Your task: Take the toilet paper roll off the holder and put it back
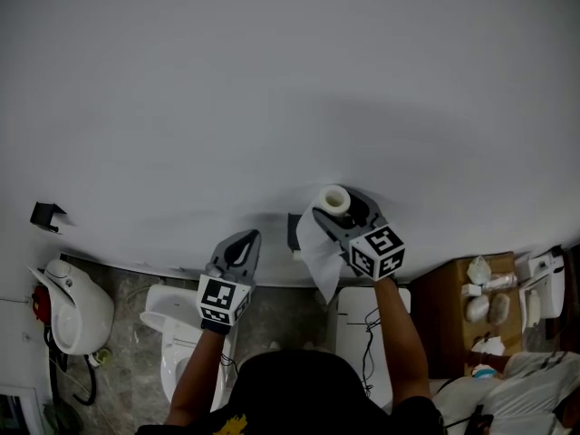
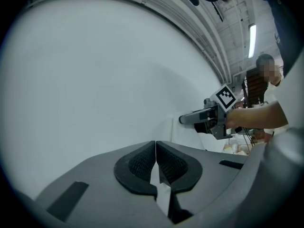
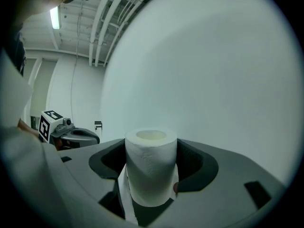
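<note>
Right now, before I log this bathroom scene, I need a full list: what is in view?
toilet paper roll: one, white, upright in the right gripper, loose sheet hanging
holder: one, black, on the wall left of the roll
bracket: one, black, wall, far left
toilet: one, white, below the left gripper
cabinet: one, brown, right, small items on top
left gripper: grey, shut, empty
right gripper: grey, shut on the roll
</note>
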The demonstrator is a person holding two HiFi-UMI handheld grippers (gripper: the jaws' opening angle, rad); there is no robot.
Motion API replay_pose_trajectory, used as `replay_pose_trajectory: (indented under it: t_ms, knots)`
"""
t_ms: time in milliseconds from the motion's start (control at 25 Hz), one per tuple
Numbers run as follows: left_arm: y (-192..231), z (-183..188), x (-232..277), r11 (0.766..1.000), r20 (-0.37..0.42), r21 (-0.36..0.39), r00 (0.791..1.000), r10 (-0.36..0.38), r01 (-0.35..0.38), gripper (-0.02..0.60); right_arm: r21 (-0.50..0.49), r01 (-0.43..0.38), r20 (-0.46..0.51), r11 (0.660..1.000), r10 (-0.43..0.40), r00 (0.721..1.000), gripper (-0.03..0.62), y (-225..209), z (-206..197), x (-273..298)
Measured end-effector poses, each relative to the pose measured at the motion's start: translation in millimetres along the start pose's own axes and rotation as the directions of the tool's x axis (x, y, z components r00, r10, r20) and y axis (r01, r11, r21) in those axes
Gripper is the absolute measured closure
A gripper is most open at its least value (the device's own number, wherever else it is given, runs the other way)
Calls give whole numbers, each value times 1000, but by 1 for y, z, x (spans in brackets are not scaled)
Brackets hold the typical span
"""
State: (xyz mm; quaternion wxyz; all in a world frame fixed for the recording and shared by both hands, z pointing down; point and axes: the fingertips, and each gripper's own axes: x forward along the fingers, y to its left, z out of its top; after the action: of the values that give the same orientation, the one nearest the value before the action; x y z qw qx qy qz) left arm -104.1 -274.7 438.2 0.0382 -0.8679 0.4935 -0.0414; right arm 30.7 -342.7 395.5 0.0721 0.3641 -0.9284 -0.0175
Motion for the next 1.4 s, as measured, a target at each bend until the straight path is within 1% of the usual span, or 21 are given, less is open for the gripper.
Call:
replay_pose_trajectory:
  t_ms: [480,760,920,1120,1400]
  knots:
    - [9,-4,-6,1000,-5,-4,1000,19,-19,563,-13,0,-27,1000,-1,1000,299,6,-25,8]
    - [8,-5,-6,1000,-8,-2,1000,8,-8,563,-10,13,-14,1000,-13,1000,299,8,-34,9]
    - [10,-7,-1,1000,-9,-10,1000,10,-10,563,-22,9,-35,1000,-9,999,299,6,-42,12]
    - [5,-11,4,1000,-15,-13,1000,-7,7,563,-11,10,-36,1000,-10,999,299,5,-52,13]
    - [7,-10,9,1000,-16,-15,1000,-6,6,563,-4,9,-24,1000,-9,1000,298,3,-59,15]
